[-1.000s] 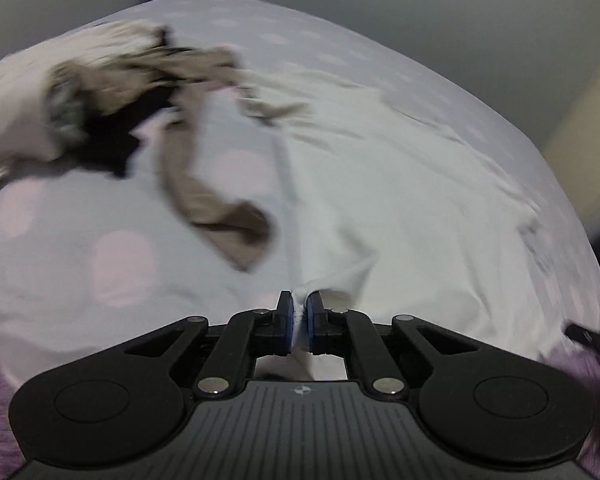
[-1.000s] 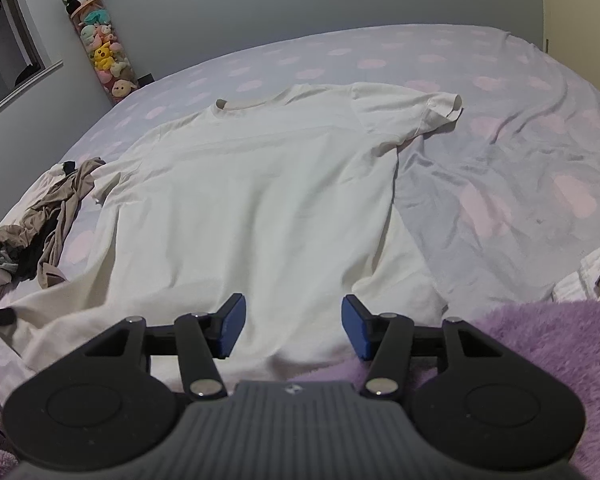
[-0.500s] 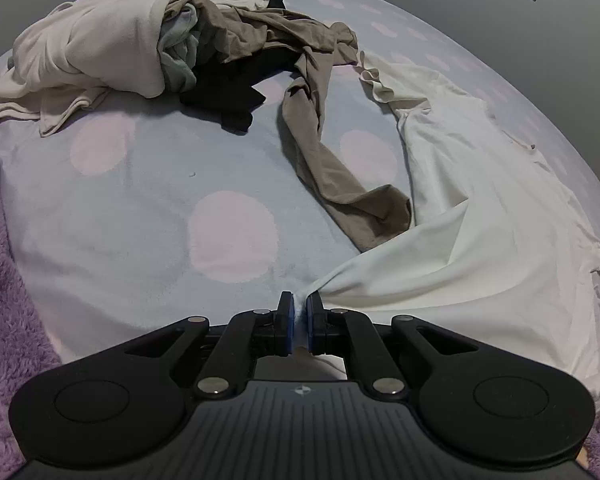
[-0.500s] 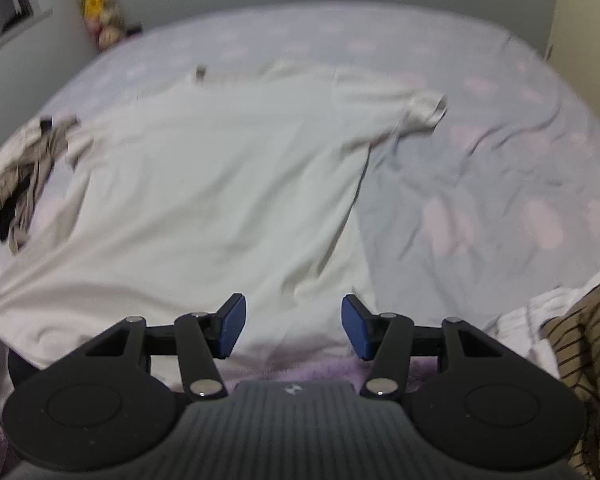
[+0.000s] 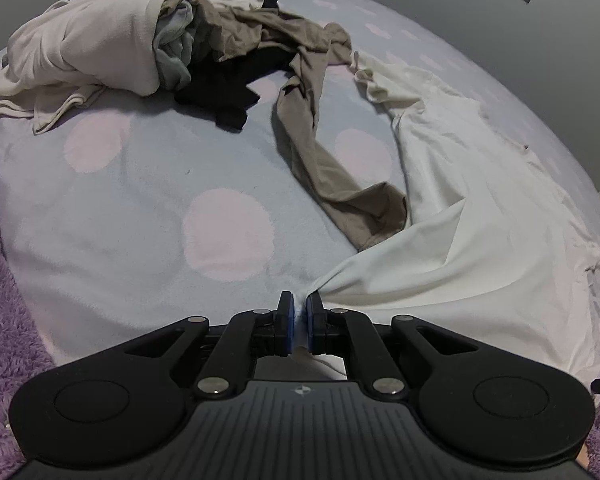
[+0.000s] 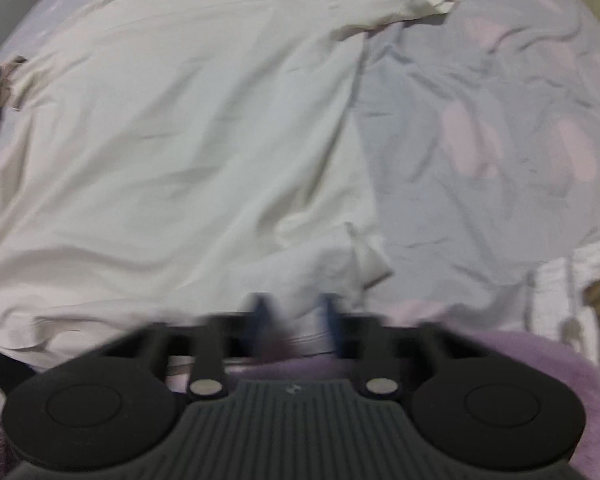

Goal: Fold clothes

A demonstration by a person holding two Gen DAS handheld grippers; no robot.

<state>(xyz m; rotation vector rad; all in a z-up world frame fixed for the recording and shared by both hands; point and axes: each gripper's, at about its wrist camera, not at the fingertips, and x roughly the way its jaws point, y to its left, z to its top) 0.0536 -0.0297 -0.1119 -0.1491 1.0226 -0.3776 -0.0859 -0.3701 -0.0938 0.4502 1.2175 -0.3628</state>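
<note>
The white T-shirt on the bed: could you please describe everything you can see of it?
The white T-shirt is thin, soft knit, spread face up and wrinkled on the dotted bedsheet, collar at the far end, one short sleeve curled. The left gripper is shut on its near hem corner, pulling it taut. The right gripper, blurred, hovers open over the other corner. A taupe garment touches its side.

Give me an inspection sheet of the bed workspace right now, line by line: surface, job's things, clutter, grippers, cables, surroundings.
Surface: bed sheet, pale blue with pink dots, wrinkled.
Job's things: white T-shirt spread flat, one hem corner drawn taut.
Clutter: clothes pile; taupe garment trailing from it; purple fleece blanket; white knit item.
Grippers: left gripper jaws shut on the T-shirt's hem corner; right gripper blurred, jaws apart over the hem.
Cables: nothing seen.
Surroundings: grey wall.
</note>
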